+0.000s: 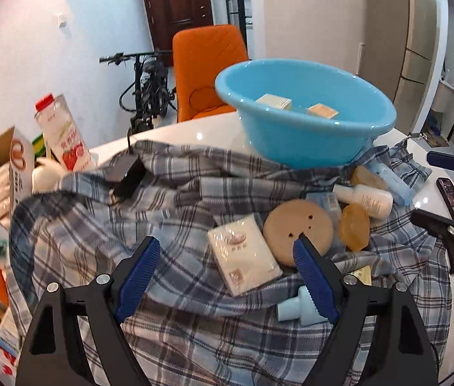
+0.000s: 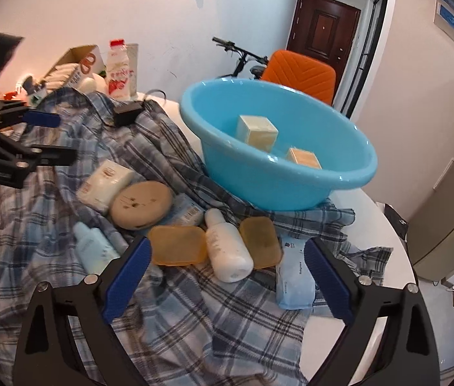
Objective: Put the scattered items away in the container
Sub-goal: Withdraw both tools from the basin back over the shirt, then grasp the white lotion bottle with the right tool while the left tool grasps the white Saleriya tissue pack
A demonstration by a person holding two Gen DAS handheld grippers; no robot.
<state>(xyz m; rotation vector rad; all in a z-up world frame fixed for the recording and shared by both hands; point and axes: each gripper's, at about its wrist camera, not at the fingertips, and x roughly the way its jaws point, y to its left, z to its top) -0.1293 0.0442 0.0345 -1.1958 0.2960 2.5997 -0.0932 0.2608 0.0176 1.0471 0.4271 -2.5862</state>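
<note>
A blue basin (image 1: pixel 291 141) (image 2: pixel 259 186) stands on a plaid cloth and holds two small boxes (image 2: pixel 257 130). In front of it lie a tissue pack (image 1: pixel 243 254), a round tan disc (image 1: pixel 297 231), two amber soap boxes (image 2: pixel 177 244), a white bottle (image 2: pixel 227 247), a pale blue bottle (image 2: pixel 93 247) and a blue pouch (image 2: pixel 293 283). My left gripper (image 1: pixel 227 241) hangs open just above the tissue pack and disc. The right gripper (image 2: pixel 227 243) is open over the white bottle and soap boxes. Neither holds anything.
The plaid cloth (image 1: pixel 178 199) covers most of a white table (image 1: pixel 194 132). A milk carton (image 1: pixel 62 132), a cardboard box (image 1: pixel 1 167) and a black adapter (image 1: pixel 128 173) sit at the far left. A phone (image 1: pixel 452 197) lies at the right. An orange chair (image 1: pixel 207 67) stands behind.
</note>
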